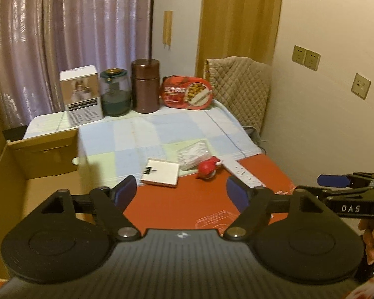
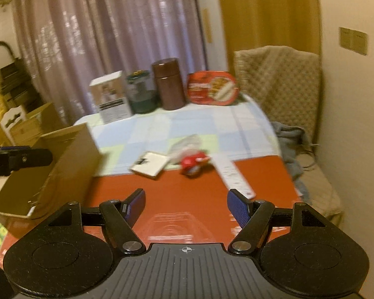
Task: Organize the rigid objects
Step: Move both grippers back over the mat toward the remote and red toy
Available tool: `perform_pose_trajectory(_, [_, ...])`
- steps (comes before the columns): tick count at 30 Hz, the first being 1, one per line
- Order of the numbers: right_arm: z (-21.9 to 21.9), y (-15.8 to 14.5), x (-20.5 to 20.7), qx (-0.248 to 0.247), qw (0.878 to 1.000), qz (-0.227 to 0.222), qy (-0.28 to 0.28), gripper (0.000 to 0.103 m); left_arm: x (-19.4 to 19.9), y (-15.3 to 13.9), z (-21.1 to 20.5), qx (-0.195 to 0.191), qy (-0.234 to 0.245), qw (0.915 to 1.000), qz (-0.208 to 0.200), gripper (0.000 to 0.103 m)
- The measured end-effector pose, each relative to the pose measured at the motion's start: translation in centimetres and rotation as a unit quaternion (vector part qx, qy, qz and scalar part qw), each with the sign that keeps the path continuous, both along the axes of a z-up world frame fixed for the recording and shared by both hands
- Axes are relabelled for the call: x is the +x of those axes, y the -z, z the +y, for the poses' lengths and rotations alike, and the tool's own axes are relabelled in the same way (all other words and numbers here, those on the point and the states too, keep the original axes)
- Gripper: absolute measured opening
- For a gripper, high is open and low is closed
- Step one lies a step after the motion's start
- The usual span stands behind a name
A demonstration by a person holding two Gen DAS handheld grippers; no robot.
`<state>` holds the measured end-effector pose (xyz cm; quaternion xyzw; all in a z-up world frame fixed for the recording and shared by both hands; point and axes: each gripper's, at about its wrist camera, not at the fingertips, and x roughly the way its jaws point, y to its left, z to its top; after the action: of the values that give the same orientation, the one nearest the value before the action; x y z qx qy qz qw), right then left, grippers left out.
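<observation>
Left claw (image 1: 180, 191) gapes empty above the red mat (image 1: 187, 199)

Red toy (image 1: 208, 170) on red mat (image 1: 187, 206) — pastel-checked tablecloth (image 1: 147, 134) behind.

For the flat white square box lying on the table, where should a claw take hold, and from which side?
Probably across two opposite edges of the white square box, coming down from above. It lies flat and thin, so its sides offer little height. The near edge, on the red mat, looks clear; the plastic packet crowds the far right corner. Both claws are open and empty.
</observation>
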<state>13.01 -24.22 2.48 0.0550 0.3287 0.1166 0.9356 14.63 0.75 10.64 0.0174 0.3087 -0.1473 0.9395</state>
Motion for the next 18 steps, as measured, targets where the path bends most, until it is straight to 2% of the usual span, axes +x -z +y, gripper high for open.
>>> perform_pose_trajectory(1, [-0.8, 0.0, 0.0, 0.0, 1.0, 0.0, 0.004, 0.069, 0.2, 0.2, -0.5, 0.0, -0.001, 1.0, 0.0, 0.083])
perform_pose_trajectory(9, [-4.2, 0.7, 2.1, -0.018, 1.0, -0.003, 0.005, 0.069, 2.8, 2.3, -3.3, 0.002, -0.01, 0.9998, 0.016, 0.084])
perform_pose_trajectory(18, [-5.2, 4.7, 7.4, -0.04, 0.999, 0.006, -0.032, 0.069, 6.8, 6.3, -5.8, 0.015, -0.015, 0.9995, 0.023, 0.084])
